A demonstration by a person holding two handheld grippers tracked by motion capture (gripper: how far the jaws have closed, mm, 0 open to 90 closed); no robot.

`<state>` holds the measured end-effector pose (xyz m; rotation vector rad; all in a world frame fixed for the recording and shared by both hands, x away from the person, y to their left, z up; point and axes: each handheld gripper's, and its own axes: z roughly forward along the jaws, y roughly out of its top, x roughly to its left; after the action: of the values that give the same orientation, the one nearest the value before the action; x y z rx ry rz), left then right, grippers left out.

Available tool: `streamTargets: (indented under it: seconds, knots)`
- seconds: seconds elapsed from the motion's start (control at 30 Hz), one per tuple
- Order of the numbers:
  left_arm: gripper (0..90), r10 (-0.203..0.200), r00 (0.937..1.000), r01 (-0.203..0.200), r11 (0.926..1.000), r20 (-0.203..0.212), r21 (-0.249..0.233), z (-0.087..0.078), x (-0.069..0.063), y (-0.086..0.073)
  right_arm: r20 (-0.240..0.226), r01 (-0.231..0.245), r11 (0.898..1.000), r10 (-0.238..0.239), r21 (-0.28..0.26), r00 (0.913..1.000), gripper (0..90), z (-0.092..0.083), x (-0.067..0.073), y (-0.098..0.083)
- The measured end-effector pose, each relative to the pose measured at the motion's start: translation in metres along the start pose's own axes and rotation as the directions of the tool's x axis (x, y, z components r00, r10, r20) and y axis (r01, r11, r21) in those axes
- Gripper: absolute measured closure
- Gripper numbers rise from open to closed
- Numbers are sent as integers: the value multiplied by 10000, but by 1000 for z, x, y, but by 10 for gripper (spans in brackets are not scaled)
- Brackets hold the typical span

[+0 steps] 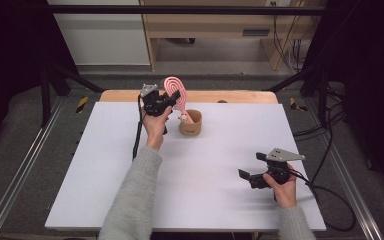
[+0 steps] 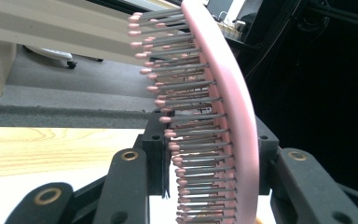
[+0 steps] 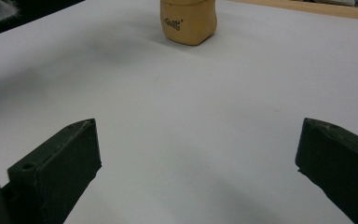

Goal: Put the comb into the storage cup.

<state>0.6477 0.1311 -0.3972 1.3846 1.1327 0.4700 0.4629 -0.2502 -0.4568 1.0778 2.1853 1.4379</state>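
- Pink hairbrush (image 1: 174, 92) held upright at the far edge of the white table (image 1: 105, 200), head up, handle running down into the tan holder cup (image 1: 191, 123).
- Left gripper (image 1: 172, 98) clamped across the brush just below the head; in the left gripper view the pink back (image 2: 228, 93) and rows of pink-tipped bristles (image 2: 177, 116) rise between the two black jaws, pressed in from both sides.
- Small pale item (image 1: 183, 118) at the cup's rim beside the handle; too small to name.
- Right gripper (image 1: 246, 176) low over the near right part of the table, well apart from the cup, jaws spread wide with nothing between them; in the right gripper view, bare table between the jaws and the cup (image 3: 189, 21) ahead at a distance.
- Step in hand, by judgement: either seating the brush in the cup or lifting it out; cannot tell which from this moment alone.
- If seating: calls for lowering straight down until the handle bottoms out, then easing the jaws apart without tipping the light cup.
- If lifting: calls for a straight upward pull, with a risk of dragging the cup along; steadying it with the free right gripper would help.
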Motion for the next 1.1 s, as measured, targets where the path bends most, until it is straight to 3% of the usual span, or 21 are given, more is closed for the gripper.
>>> streamTargets:
  seconds: [0.43,0.73,1.1]
  knots:
    - [586,-75,9998,75,10000,-164,6,-2,6,-3,1,-51,10000,51,26,10000,4,0,0,0]
    - [558,17,9997,-10,9996,-255,277,-3,10,-5,0,-36,10000,36,60,10000,4,0,0,0]
    - [436,66,9998,-52,9977,-210,674,-7,12,-4,-9,-49,10000,49,38,10000,4,0,0,0]
